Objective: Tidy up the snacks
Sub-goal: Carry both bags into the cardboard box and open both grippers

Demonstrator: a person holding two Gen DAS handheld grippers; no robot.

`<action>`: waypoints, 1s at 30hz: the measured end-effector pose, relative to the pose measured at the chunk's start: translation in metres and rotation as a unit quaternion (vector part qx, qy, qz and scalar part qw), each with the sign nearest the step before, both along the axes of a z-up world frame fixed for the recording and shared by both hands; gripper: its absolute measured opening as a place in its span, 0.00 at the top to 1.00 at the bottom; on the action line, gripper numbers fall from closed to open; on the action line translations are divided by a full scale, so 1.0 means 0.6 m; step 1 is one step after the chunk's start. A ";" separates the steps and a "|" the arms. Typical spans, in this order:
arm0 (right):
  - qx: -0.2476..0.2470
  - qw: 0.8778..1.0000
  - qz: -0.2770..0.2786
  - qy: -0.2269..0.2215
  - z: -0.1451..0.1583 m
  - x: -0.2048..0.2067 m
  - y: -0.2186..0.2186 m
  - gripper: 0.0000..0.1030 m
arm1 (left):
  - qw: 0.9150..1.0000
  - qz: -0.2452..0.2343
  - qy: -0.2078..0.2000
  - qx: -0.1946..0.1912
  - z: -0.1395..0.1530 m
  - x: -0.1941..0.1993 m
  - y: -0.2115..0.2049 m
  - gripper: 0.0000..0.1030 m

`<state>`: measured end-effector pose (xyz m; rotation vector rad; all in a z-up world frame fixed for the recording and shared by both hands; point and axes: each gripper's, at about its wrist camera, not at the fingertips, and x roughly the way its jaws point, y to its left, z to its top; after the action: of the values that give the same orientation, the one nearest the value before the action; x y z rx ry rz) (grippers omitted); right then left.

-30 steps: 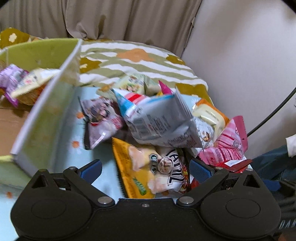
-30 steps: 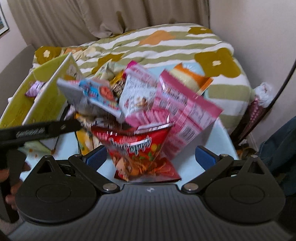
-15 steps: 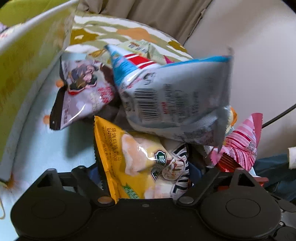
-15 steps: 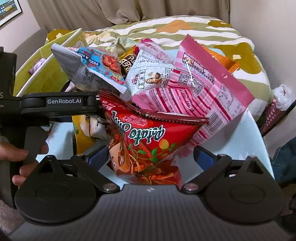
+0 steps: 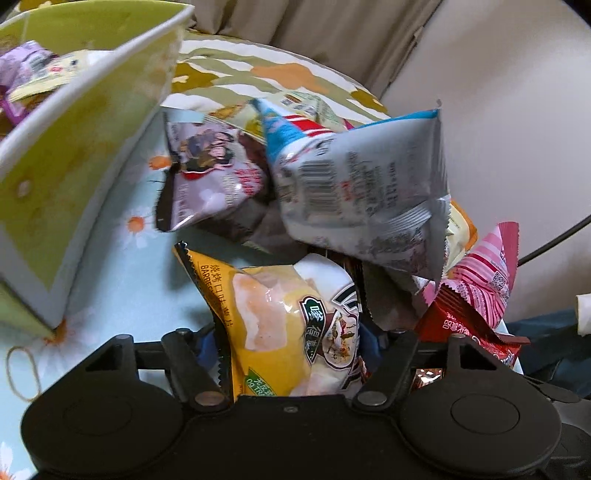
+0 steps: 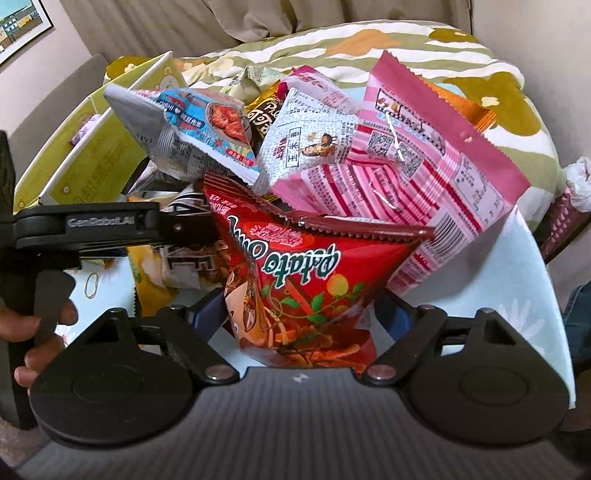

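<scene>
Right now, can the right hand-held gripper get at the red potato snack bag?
Probably yes: the red potato snack bag sits at the pile's front, between the right hand-held gripper's closing jaws, nothing covering it.

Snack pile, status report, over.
Left gripper just closed onto yellow bag. Right gripper closing around red bag, grip unclear. Grey bag and pink bag leaning overhead.

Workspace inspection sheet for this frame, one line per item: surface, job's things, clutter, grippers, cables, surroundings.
Surface: pale blue flowered tablecloth.
Job's things: heaped snack packets; yellow barbecue chips bag, red Potato bag, pink striped packet, green box holding some snacks.
Clutter: rubber band.
Grippers: left gripper closing, pads pressing the yellow bag; right gripper just closing around the red bag, contact unclear.
Cables: black cable along the wall.
Surroundings: striped flowered cushion, curtain.
</scene>
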<state>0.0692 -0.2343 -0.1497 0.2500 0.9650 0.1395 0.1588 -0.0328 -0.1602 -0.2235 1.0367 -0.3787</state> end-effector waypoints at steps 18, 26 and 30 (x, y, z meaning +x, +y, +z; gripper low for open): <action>0.003 0.999 0.030 -0.032 0.054 -0.024 0.020 0.25 | 0.998 0.039 -0.049 0.011 0.103 -0.086 0.043 0.28; 0.019 0.997 0.045 -0.055 0.109 -0.018 0.022 0.25 | 0.994 0.068 -0.086 0.018 0.173 -0.107 0.068 0.28; 0.023 0.995 0.058 -0.077 0.144 -0.011 0.039 0.25 | 0.990 0.090 -0.108 0.022 0.208 -0.112 0.092 0.28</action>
<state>0.0627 -0.2108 -0.0636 0.2223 0.8236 0.2837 0.0914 0.0226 -0.0352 -0.2285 0.8032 -0.2112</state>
